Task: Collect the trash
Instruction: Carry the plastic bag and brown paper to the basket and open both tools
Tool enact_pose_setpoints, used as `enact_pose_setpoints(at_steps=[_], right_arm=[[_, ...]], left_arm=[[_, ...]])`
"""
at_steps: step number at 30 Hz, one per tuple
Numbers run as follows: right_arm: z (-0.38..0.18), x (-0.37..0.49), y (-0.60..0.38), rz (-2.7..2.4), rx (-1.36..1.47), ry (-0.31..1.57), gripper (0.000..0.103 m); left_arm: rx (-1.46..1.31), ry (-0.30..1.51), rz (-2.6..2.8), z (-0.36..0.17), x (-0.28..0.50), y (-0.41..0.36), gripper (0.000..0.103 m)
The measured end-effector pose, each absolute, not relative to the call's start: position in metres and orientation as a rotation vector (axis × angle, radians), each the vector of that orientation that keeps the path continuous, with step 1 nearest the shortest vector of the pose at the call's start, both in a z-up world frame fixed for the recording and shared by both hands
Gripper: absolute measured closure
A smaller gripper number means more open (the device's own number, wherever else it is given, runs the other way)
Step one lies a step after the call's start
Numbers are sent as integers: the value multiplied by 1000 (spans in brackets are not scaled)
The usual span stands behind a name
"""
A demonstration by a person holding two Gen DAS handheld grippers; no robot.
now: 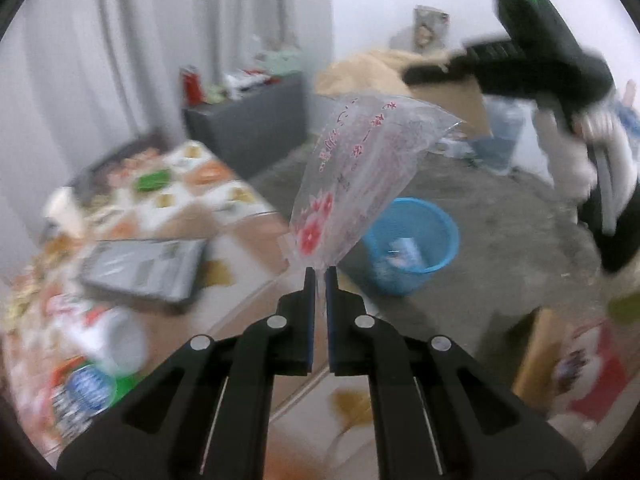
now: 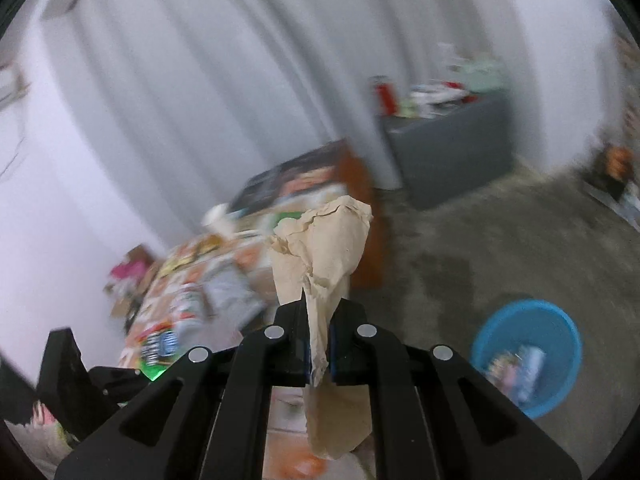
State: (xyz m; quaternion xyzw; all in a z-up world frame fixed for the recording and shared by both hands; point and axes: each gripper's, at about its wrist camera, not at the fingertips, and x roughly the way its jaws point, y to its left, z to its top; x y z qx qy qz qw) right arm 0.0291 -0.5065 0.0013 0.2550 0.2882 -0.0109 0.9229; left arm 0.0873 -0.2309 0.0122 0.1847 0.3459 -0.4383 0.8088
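We have trash in both hands. Our left gripper (image 1: 320, 276) is clamped on the bottom edge of a clear plastic bag (image 1: 360, 176) printed with red flowers, which stands up and away from the fingertips. Our right gripper (image 2: 320, 312) is clenched on a crumpled brown paper bag (image 2: 324, 256), whose long axis runs along the fingers, with its tail hanging behind the pads. The blue bin (image 1: 412, 244) stands on the grey floor, just off the table's near corner, already holding some wrappers. From the left gripper it lies ahead and slightly right, directly behind the plastic bag; from the right gripper the blue bin (image 2: 528, 356) lies low to the right. We judge the left hand better lined up, so it likely drops first.
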Motion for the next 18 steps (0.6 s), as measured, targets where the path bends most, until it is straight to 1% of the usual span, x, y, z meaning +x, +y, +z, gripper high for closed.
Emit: enact_pose_setpoints(at_steps=[1,5,7,10,15,18], right_arm=[[-6,22,-517,-57,539,596,96],[-50,-11,-571,-200,666,624,97],[-80,-24,-597,-262,748,642,96],[-124,-32,-627,-332,864,669,96],[-202,-25,-671,-413,1039,721,96],[-236,-13,-688,-452,1093,741,95]], left_arm=[[385,762,-959,10,90,-241,100],[327,945,-1083,-4,104,-315,100],[293,1063,-1129,-17,112,-356,100],[279,1187,-1157,-39,117,-408,100],[284,1375,-1160,-95,123,-494,100],[292,1416,-1128,-130,130,-527,99]])
